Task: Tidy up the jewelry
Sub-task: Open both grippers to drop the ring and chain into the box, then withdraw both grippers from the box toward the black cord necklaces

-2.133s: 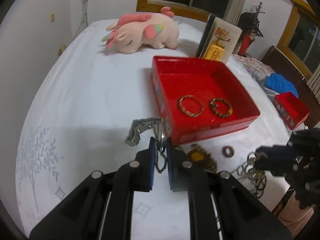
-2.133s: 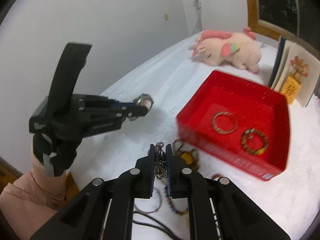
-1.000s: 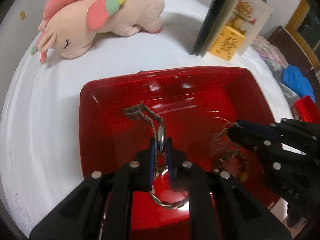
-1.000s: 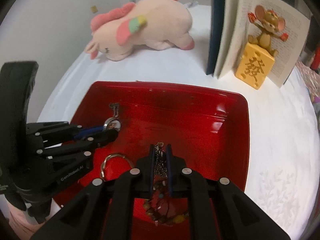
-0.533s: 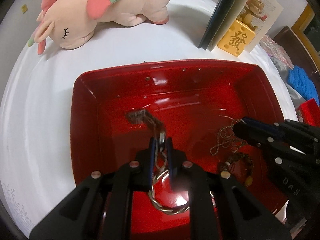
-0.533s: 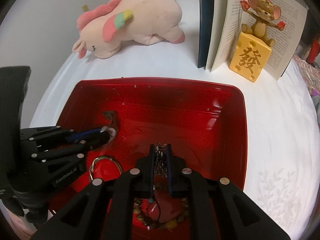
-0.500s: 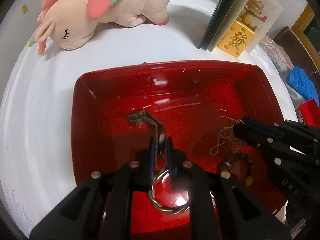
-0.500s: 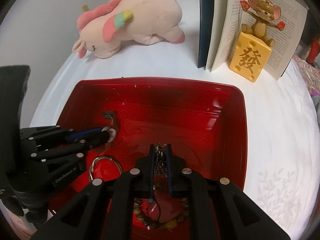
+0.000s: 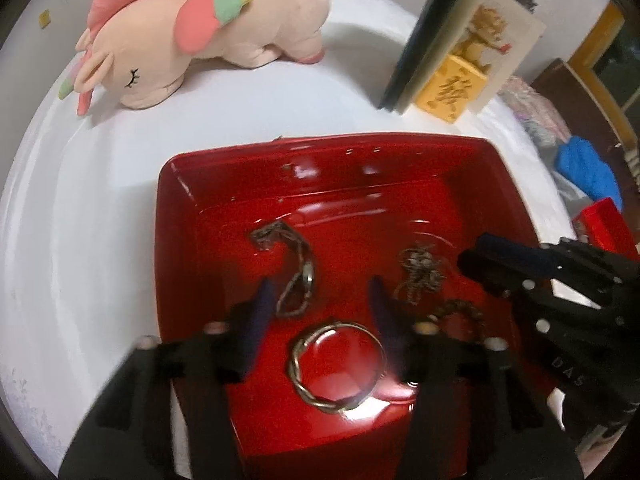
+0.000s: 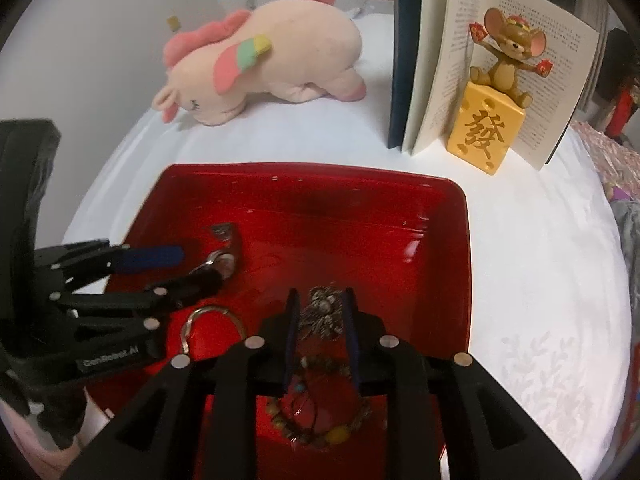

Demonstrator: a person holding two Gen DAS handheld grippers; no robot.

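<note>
A red tray (image 9: pixel 176 248) (image 10: pixel 456 220) lies on the white sheet. Inside it are a metal-band watch (image 9: pixel 298 276) (image 10: pixel 224 260), a twisted bangle (image 9: pixel 338 364) (image 10: pixel 212 316), a heaped chain necklace (image 9: pixel 418 276) (image 10: pixel 324 312) and a beaded bracelet (image 9: pixel 460 312) (image 10: pixel 320 420). My left gripper (image 9: pixel 320 312) (image 10: pixel 172 270) hovers over the tray with its jaws opening wide. The watch lies free on the tray floor between and just beyond its fingers. My right gripper (image 10: pixel 320 320) (image 9: pixel 500 256) is opening too, and the chain heap rests on the tray floor between its pads, which stand clear of it.
A pink plush unicorn (image 9: pixel 200 28) (image 10: pixel 260 64) lies behind the tray. At the back right stands an open book (image 10: pixel 436 60) (image 9: pixel 460 32) with a mouse figurine on a yellow block (image 10: pixel 484 128). A blue cloth (image 9: pixel 588 168) and a small red box (image 9: pixel 604 224) sit far right.
The left jaws have spread wide and let the watch go onto the tray floor. The right jaws have parted and the chain now lies heaped in the tray.
</note>
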